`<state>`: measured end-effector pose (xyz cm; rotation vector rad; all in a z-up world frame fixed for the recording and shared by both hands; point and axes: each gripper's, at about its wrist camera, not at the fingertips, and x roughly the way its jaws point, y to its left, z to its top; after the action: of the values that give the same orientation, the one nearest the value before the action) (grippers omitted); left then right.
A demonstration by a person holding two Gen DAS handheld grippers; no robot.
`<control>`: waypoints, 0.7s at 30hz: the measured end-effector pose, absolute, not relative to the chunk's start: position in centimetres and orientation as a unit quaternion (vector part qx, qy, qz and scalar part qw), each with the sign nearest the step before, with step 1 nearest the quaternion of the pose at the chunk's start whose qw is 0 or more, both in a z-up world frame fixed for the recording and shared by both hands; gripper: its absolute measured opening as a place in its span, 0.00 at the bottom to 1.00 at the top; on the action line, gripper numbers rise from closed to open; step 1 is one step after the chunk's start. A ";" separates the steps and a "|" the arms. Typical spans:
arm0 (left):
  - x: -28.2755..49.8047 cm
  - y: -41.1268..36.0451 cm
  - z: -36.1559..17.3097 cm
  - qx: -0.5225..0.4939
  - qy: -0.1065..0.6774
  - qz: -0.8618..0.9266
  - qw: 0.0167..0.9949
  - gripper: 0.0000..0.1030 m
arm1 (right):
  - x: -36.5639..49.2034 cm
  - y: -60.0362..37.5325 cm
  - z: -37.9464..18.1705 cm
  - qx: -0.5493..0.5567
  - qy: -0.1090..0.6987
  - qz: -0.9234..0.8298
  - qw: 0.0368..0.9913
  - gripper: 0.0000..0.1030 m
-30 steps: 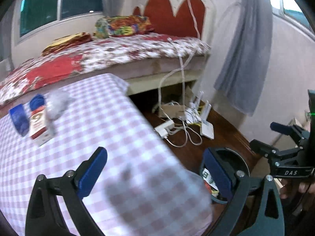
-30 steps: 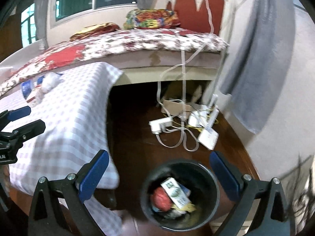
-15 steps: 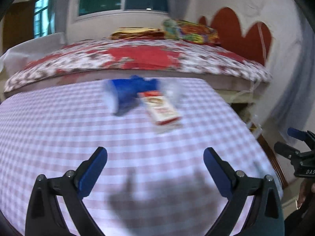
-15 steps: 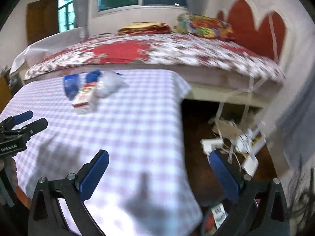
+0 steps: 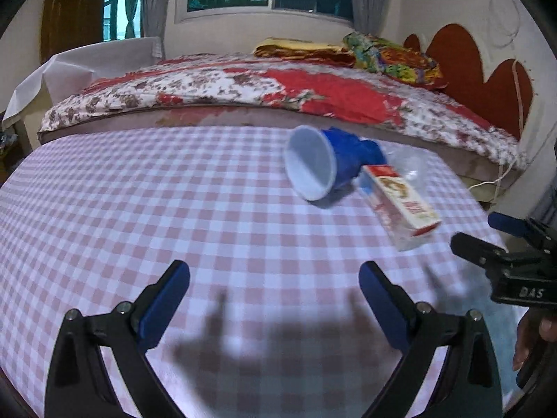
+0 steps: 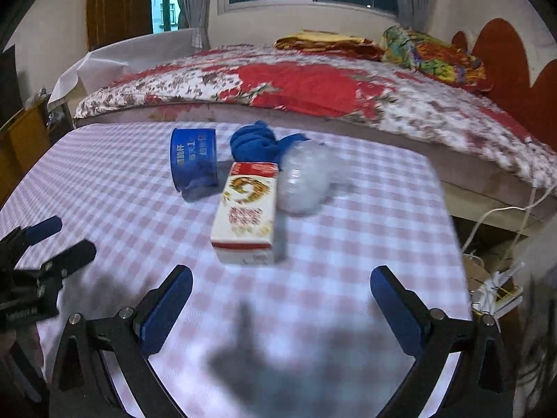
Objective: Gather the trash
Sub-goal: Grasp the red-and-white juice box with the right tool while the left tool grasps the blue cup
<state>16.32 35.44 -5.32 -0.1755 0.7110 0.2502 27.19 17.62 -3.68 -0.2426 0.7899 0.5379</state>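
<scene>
- Pink-and-white checked cloth covers the table [image 6: 104,181], and all the trash sits in one little huddle on it, toward the far side near the bed [image 6: 313,87].
- Landmark is the white and red carton [image 6: 245,214]: one of them, lying flat, printed face up, a red band along its near end.
- One blue paper cup [image 5: 315,163] lies tipped on its side just left of the carton, with a pale inside and white lettering on the wall.
- One crumpled blue cloth-like wad [image 6: 259,144] is right behind the carton, touching or nearly so.
- One scrunched clear plastic thing [image 6: 306,183], bag or bottle, I honestly can't tell, is pressed against the carton's right edge.
- So four bits of trash total, one of each.
- Left gripper [image 5: 275,289] hovers over the cloth on the near side of the carton, jaws spread wide, nothing between them.
- Right gripper [image 6: 282,294] is the same deal: blue pads far apart, holding nothing, with the carton straight ahead of it.
</scene>
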 end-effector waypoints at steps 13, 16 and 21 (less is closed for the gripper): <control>18.4 35.5 -6.0 -0.091 0.347 0.109 0.927 0.92 | 30.5 20.4 -6.2 -0.103 0.413 0.265 0.865 0.52; 18.4 35.2 -5.9 -0.092 0.344 0.103 0.929 0.90 | 29.0 19.5 -5.1 -0.108 0.389 0.275 0.873 0.52; 19.0 33.6 -5.2 -0.082 0.337 0.102 0.932 0.90 | 27.7 16.6 -2.5 -0.098 0.346 0.266 0.895 0.52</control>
<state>18.98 33.63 -5.24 -0.1674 0.6902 0.2092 27.66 16.64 -2.47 -0.2034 0.7167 0.5508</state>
